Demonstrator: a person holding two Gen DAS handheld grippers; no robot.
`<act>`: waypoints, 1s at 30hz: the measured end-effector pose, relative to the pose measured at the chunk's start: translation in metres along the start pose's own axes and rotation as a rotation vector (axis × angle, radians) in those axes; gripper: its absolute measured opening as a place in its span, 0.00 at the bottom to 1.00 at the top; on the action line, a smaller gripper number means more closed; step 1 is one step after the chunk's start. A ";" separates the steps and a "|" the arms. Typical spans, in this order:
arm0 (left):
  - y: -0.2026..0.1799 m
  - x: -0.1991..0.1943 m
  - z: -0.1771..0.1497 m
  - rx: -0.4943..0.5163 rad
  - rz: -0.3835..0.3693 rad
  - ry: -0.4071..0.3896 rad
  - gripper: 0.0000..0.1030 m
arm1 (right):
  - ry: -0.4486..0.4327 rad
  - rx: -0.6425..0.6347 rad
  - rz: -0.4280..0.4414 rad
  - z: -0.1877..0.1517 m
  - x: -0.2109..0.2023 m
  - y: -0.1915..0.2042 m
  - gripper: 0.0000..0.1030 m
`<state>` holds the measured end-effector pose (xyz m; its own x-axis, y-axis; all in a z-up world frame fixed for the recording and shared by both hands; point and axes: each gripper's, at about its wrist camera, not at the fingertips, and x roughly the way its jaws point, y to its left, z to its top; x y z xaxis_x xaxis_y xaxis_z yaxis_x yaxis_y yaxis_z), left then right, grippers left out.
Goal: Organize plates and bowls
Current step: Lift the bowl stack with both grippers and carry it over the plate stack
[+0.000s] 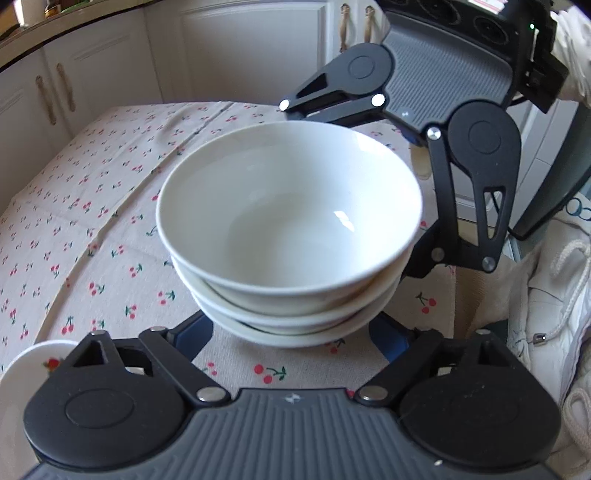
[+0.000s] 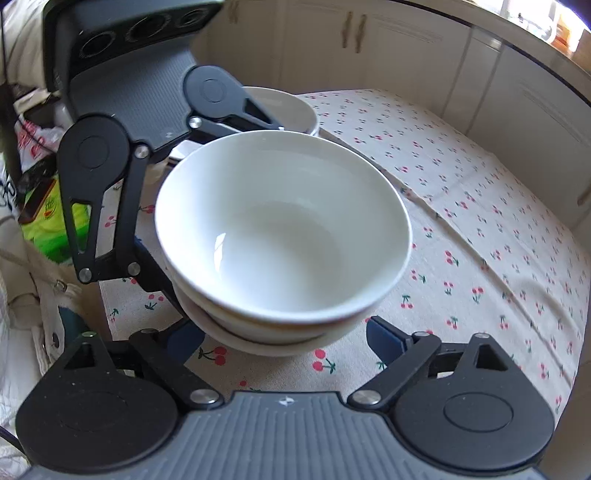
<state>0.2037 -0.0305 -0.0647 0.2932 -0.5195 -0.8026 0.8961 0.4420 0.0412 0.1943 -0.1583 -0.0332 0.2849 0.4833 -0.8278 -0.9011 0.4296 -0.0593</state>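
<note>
White bowl stack (image 1: 291, 266) sits between both spread claws, left claw (image 1: 291, 332) and right claw (image 2: 284, 336).

Bowls (image 1: 288, 221): glossy white glazed ceramic, smooth. Desk cloth (image 1: 92, 221): matt woven fabric, cherry print, creased. Left gripper (image 1: 291, 336): matt black plastic, metal rivets.

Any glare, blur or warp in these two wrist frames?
Left wrist: small glare patch inside the top bowl, its right rim smeared by motion blur, cabinets bowed by the fisheye. Right wrist: curved highlight low in the bowl, window at top right blown out, tablecloth edges warped.
</note>
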 end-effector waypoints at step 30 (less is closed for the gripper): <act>0.007 -0.007 0.004 -0.004 -0.070 -0.008 0.77 | 0.052 -0.087 -0.002 0.011 -0.010 0.016 0.86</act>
<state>0.2092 -0.0273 -0.0566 0.2323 -0.5553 -0.7986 0.9133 0.4069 -0.0173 0.1810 -0.1475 -0.0196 0.2717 0.4408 -0.8555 -0.9261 0.3615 -0.1079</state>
